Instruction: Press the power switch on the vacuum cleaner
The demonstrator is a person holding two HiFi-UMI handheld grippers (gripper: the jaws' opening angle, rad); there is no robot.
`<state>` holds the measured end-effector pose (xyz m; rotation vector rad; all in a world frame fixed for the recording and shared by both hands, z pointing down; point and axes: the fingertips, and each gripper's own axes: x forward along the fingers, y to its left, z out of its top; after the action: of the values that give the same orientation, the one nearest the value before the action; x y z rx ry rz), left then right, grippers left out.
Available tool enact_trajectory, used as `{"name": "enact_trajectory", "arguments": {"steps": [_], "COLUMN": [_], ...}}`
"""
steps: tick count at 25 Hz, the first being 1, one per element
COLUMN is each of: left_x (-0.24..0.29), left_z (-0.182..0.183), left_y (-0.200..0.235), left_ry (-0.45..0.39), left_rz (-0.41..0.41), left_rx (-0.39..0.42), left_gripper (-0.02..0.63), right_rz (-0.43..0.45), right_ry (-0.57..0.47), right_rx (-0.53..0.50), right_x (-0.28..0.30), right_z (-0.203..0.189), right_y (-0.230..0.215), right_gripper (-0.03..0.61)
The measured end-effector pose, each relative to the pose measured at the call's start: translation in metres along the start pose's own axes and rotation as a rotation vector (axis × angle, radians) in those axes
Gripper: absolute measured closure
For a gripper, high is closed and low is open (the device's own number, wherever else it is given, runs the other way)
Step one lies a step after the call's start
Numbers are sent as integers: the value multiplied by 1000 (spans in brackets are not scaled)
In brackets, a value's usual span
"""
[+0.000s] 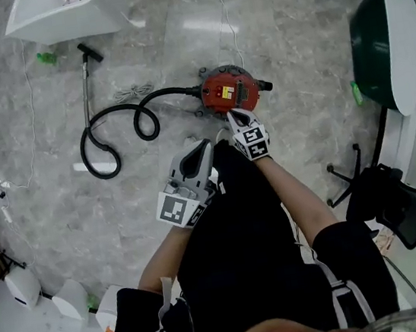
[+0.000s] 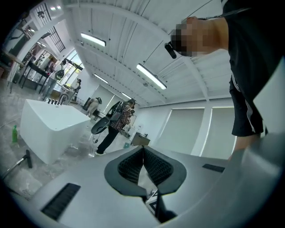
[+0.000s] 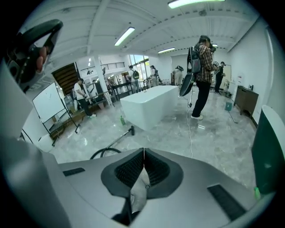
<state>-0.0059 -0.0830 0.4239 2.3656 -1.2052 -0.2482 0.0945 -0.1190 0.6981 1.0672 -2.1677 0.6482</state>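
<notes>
A polished grey stone floor [image 1: 288, 27] spreads through a large open workshop under a white ribbed ceiling [image 2: 116, 26] with strip lights. The right gripper [image 3: 143, 152] has its fingers [image 3: 132, 169] pressed tip to tip with nothing between them. The left gripper [image 2: 143, 149] is closed and empty in the same way, its fingers [image 2: 156, 167] meeting at the tips and aimed up toward the ceiling.

In the head view the red vacuum cleaner [image 1: 230, 91] sits on the floor just beyond the right fingertips, which reach its near edge. Whether they touch it cannot be told, and the power switch is too small to pick out. The right gripper view does not show the cleaner's body, which is hidden behind the gripper's own grey housing. The left fingers are held back from the cleaner, just beside the right gripper. The holder's black clothing [image 1: 246, 271] covers the floor below both.

To the left of both pairs of fingers the black hose [image 1: 115, 132] loops away to a wand [image 1: 87, 82]. Farther beyond lie a green bottle [image 1: 47, 59] and a white island counter [image 1: 64, 13]. A thin white cable [image 1: 225, 13] runs on past the cleaner. To the right of the right fingers stand a green-and-white curved shell [image 1: 386, 40] and a black office chair [image 1: 394, 204]. A person in a plaid shirt [image 3: 202, 75] stands well beyond the fingers.
</notes>
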Motion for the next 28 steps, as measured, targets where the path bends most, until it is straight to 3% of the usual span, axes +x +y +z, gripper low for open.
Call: {"name": "enact_trajectory", "arguments": {"steps": [6,11,15,22,25,28], "left_x": [-7,-12,-14,-8,-3,-2], "left_z": [18,41,48,60,69,76], "left_y": [-19,-35,-47,-55,-70,-81], "left_ry": [4,-18,-36,-11,-22,-45], "left_rz": [-77,-83,-114,-175,-225,-274], "left_rx": [-5,0,26,146,247,259], "left_gripper": [595,595,595,595,595,595], "right_rz": [-50,-61,-56,-79,-98,-114], "right_ry": [-84,-268,-374,-559,-642,-708], "right_rx": [95,177,171,84,67,52], "right_x": [-79,-158,-205,-241,-255,-269], "right_z": [36,88,121,173,197,211], "right_y": [28,53,73,90,85,87], "right_gripper": [558,558,558,558,559,560]}}
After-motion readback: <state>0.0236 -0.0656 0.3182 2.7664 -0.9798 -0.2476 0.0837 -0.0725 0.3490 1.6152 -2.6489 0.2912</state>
